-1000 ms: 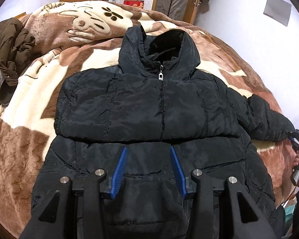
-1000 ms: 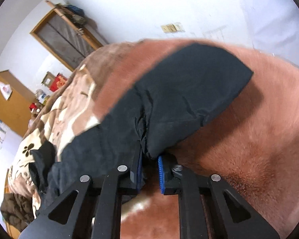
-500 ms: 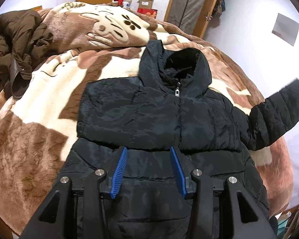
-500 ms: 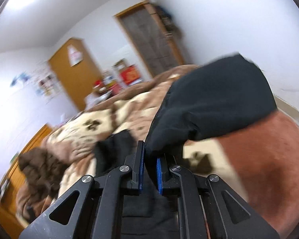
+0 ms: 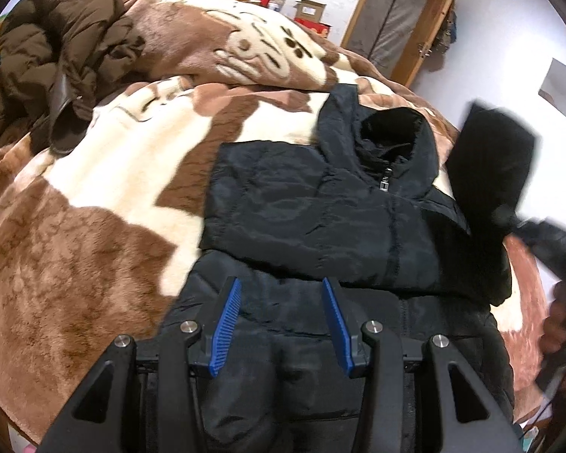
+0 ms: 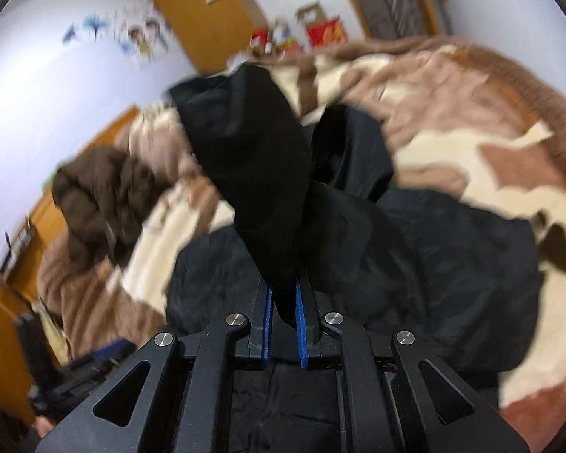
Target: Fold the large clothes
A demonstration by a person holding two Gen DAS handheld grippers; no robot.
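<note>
A black puffer jacket (image 5: 320,219) lies front up on the bed, zipped, with one sleeve folded across its chest. My left gripper (image 5: 283,324) is open and empty, hovering over the jacket's lower part. My right gripper (image 6: 283,302) is shut on the jacket's other sleeve (image 6: 253,173) and holds it lifted above the jacket body (image 6: 452,264). In the left wrist view that raised sleeve (image 5: 490,166) shows at the right, blurred, with the right gripper (image 5: 509,219) behind it.
A brown and cream plush blanket (image 5: 94,226) covers the bed. A brown puffer coat (image 5: 49,56) is heaped at the bed's far left; it also shows in the right wrist view (image 6: 105,192). A wardrobe (image 5: 396,22) and boxes stand beyond the bed.
My right gripper has lifted the sleeve off the bed and swung it up and inward over the jacket. My left gripper has shifted leftward and stays open.
</note>
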